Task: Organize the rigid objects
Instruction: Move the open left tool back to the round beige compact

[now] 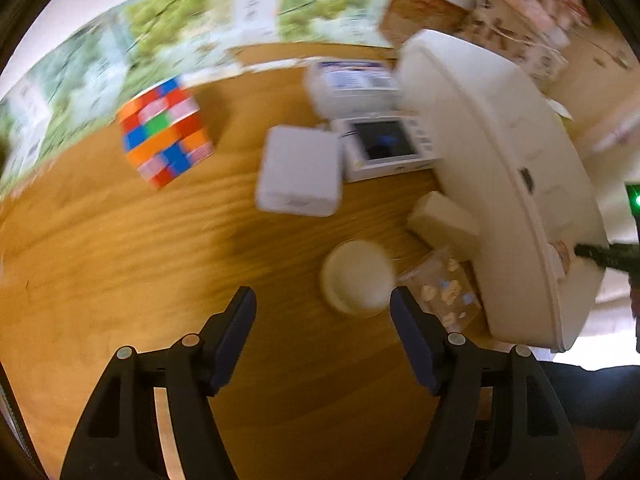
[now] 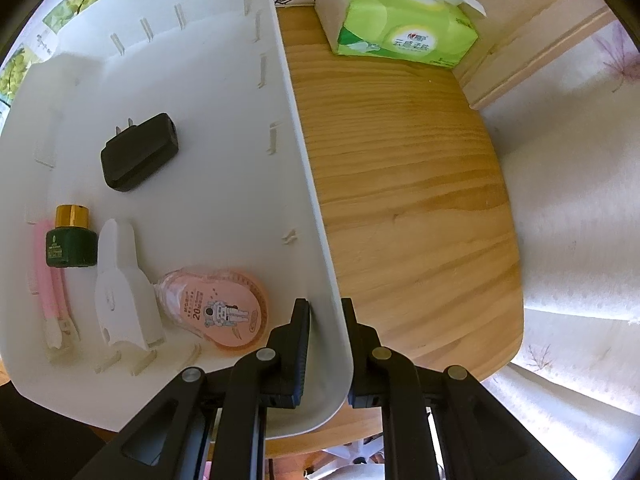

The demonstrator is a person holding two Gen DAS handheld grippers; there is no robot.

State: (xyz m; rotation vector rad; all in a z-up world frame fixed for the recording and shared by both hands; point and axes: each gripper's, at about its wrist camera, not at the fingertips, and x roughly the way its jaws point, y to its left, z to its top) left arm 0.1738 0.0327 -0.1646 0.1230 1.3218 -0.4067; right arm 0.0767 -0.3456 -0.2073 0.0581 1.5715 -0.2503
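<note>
Left wrist view: the left claw hangs wide and empty over the worktop, a small round puck just ahead beside the bin; it looks light and stiff, best pinched across its sides. Right wrist view: the right claw is clamped narrow on the bin wall near the worktop's front edge.

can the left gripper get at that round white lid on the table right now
Probably yes. The left gripper is open and empty, and the round white lid lies just ahead of its fingertips on bare table, with nothing between them.

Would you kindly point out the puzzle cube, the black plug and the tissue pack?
Puzzle cube point(image 1: 166, 132): left wrist view, top face.
Black plug point(image 2: 138, 154): right wrist view, body.
Tissue pack point(image 2: 400, 16): right wrist view, green wrapper.
</note>
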